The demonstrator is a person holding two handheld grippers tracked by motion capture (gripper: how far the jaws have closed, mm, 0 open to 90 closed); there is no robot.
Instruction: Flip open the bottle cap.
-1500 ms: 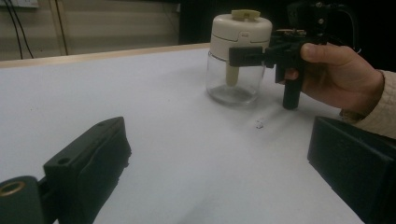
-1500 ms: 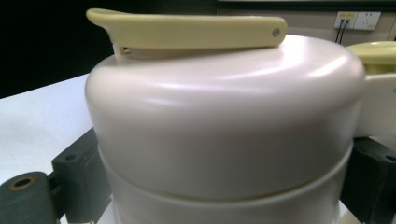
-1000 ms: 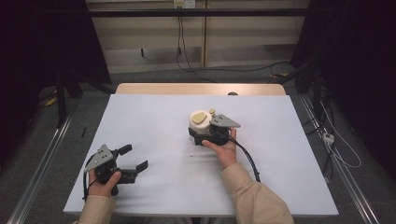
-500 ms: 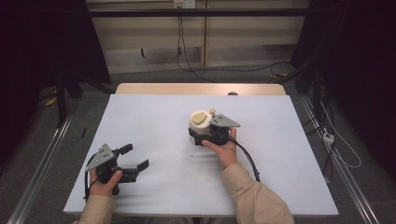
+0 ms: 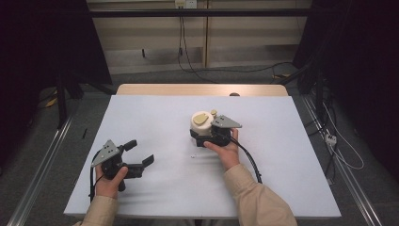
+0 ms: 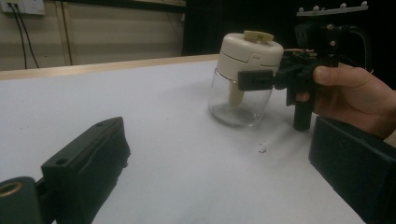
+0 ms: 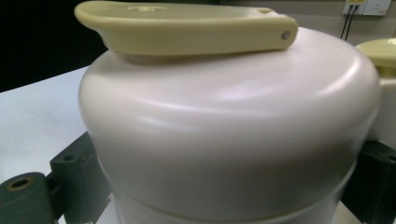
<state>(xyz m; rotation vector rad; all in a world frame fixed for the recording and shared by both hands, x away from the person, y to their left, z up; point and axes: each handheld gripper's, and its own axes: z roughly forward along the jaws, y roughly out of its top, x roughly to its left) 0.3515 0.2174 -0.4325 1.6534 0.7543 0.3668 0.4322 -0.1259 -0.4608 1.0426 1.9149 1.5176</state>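
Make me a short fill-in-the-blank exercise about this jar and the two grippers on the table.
1. The right gripper has its fingers on either side of the jar's cream-coloured ____.
2. The jar has a body of clear ____.
3. The left gripper rests on the white table with its fingers ____.
4. In the high view the jar stands to the ____ of the left gripper.

Missing words: lid; glass; open; right

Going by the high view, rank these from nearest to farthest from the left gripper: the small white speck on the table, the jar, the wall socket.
1. The small white speck, on the table to the right of the left gripper.
2. The jar, mid-table, between the right gripper jaws.
3. The wall socket, top of the back wall.
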